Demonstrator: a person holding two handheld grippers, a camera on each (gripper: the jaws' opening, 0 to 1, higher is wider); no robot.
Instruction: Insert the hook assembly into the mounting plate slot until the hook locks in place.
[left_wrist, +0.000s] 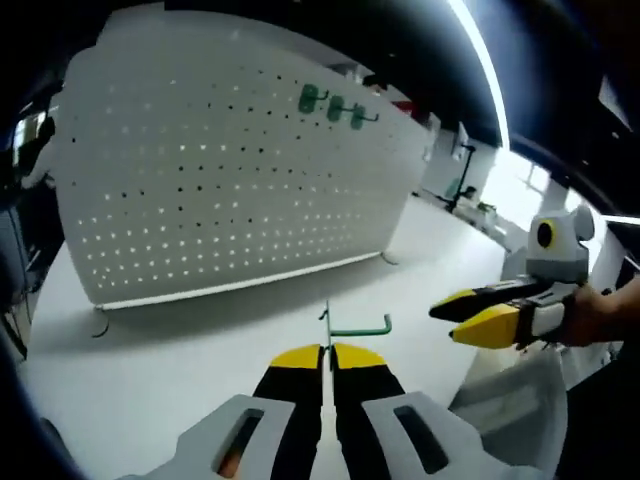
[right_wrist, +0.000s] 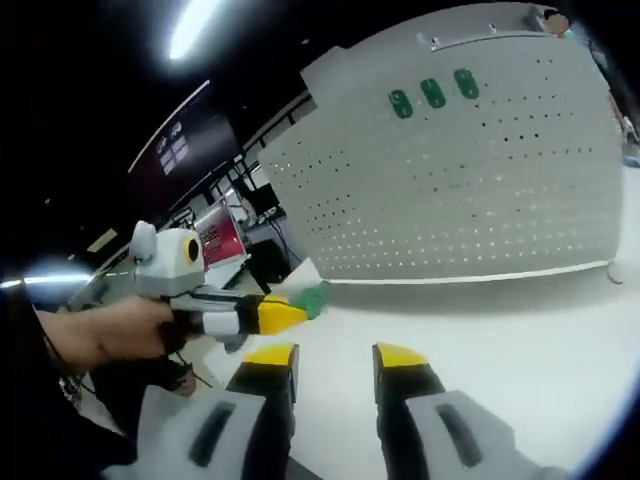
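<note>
Holding a green hook (left_wrist: 358, 327) by its upright end, the left gripper (left_wrist: 327, 352) has its jaws pinched together on the wire; the hook's long arm runs sideways to the right, across the jaw line. Pegboard (left_wrist: 200, 200) stands upright on the white table (left_wrist: 180, 380), straight ahead and well apart from the hook. Three green hooks (left_wrist: 335, 105) already hang near its top right. Right gripper (right_wrist: 335, 352) sits to the right, jaws apart, nothing between them. Judgement: left carries the hook forward; its arm likely needs turning toward the holes.
</note>
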